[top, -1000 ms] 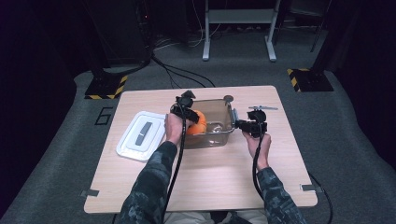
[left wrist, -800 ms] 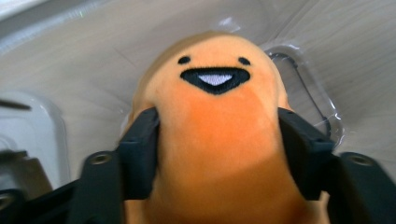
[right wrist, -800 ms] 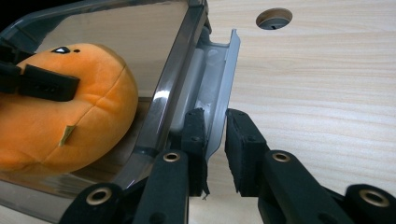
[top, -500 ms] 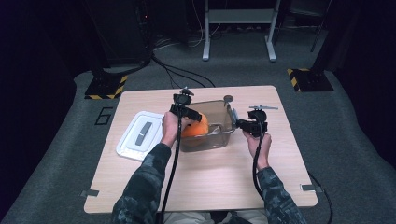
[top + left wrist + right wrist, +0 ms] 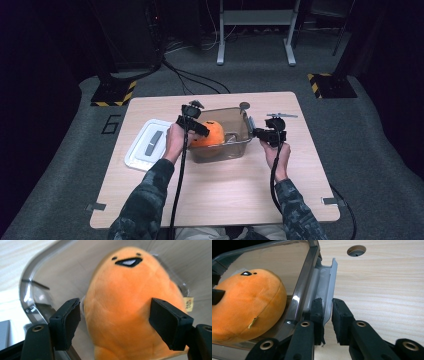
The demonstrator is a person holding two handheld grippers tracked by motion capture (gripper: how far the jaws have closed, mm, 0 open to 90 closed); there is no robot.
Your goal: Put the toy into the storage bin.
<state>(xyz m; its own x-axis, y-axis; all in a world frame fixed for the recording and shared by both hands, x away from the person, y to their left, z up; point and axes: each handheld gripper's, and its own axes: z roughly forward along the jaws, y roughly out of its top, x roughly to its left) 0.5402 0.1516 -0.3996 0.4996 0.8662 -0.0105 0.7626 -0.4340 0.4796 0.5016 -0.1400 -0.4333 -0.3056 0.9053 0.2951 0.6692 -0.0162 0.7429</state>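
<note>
- Since a second ago my left fingers [image 5: 115, 323] have just been opening, and they now stand apart on either side of the orange plush toy [image 5: 132, 307] with a gap between each pad and the fabric (so nothing is gripped).
- That toy lies inside the clear plastic bin [image 5: 246, 131], toward its left end, its little face turned away from my left hand [image 5: 174, 141] in the left gripper view.
- My right fingers [image 5: 327, 321] are closed tight on the latch flap [image 5: 327, 285] at the bin's right end, one pad on each face of it.
- My right hand [image 5: 276, 153] rests just right of the bin on the table [image 5: 215, 200].
- Left of the bin, well apart from it, a white lid [image 5: 149, 145] lies flat on the table.
</note>
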